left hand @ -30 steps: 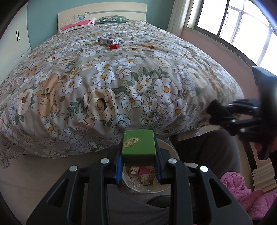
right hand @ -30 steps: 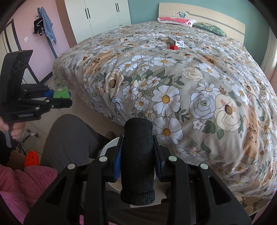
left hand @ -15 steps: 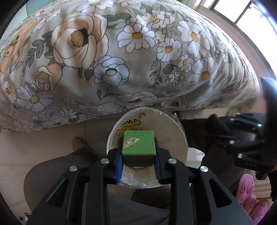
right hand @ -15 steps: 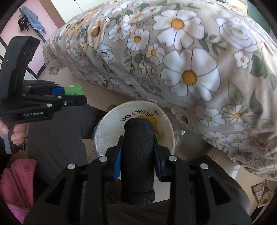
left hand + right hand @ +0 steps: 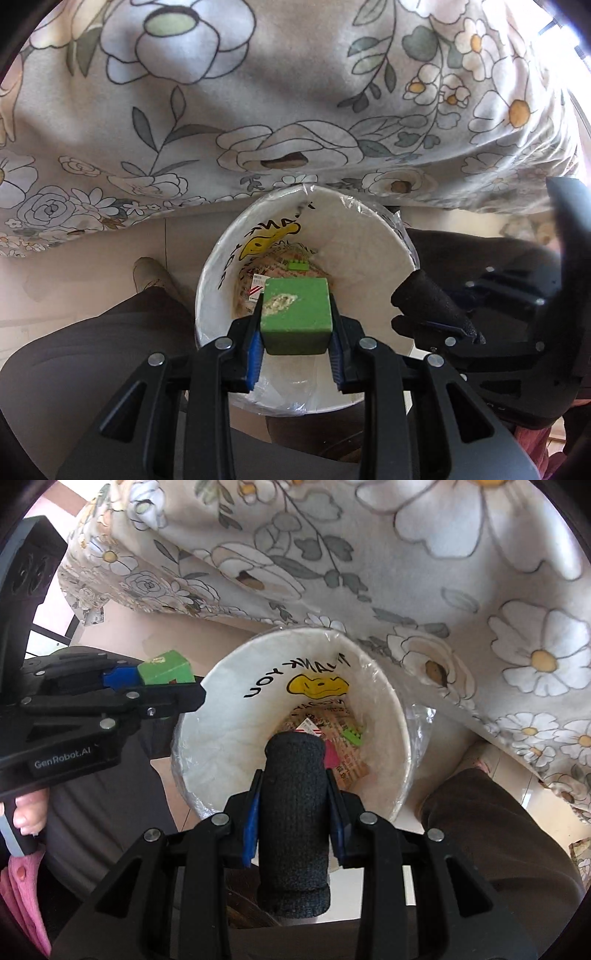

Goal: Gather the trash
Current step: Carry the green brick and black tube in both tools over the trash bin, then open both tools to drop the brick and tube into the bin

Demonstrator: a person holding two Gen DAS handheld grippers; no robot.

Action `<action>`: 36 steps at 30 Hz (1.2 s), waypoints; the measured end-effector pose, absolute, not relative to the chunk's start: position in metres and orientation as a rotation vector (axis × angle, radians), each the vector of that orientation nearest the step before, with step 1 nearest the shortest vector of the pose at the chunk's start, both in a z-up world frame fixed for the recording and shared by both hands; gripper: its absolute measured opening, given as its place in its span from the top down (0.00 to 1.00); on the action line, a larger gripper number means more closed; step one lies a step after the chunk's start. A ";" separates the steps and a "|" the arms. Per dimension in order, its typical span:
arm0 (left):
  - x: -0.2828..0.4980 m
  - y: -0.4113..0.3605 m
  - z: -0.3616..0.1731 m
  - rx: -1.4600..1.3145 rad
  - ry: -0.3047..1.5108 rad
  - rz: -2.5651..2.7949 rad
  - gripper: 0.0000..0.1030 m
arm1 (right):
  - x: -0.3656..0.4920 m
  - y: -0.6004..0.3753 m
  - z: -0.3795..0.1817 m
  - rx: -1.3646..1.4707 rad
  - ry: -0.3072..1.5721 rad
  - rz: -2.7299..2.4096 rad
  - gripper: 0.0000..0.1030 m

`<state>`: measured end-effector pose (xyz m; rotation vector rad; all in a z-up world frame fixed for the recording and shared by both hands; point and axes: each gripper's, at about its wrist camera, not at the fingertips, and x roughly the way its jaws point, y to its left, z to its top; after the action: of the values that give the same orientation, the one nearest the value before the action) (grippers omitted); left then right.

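My left gripper (image 5: pixel 295 332) is shut on a green box (image 5: pixel 295 319) with a torn pale patch on top, held over the open white trash bin (image 5: pixel 218 280). The same box (image 5: pixel 166 672) shows at the bin's left rim in the right wrist view. My right gripper (image 5: pixel 293 808) is shut on a black foam cylinder (image 5: pixel 293 819), held over the bin (image 5: pixel 221 746); it also shows in the left wrist view (image 5: pixel 428 306). The bin has a plastic liner with a yellow smiley and holds several wrappers and a small green brick (image 5: pixel 352 734).
The floral bedspread (image 5: pixel 258 92) hangs over the bed edge just behind the bin. The person's dark trouser legs (image 5: pixel 498 830) flank the bin on both sides. Pink cloth (image 5: pixel 22 893) lies at the lower left. Pale floor tiles (image 5: pixel 74 251) show to the left.
Both grippers have tilted down and moved closer to the bin, from facing across the bed to hanging over the bin's opening. Both still hold their items.
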<state>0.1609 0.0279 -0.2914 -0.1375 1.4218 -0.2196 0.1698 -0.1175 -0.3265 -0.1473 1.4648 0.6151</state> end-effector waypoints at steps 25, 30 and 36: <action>0.192 0.014 -0.392 -0.167 1.663 -0.162 0.69 | 0.190 -0.102 -0.406 -0.133 1.600 0.500 0.68; 0.193 0.010 -0.403 -0.164 1.690 -0.156 0.69 | 0.193 -0.103 -0.416 -0.154 1.609 0.478 0.68; 0.193 0.009 -0.402 -0.163 1.673 -0.139 0.48 | 0.198 -0.107 -0.419 -0.157 1.616 0.452 0.67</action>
<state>0.1928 0.0090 -0.4024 -0.1631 1.6729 -0.1394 0.1981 -0.1068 -0.4195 -0.1565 1.6162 0.4519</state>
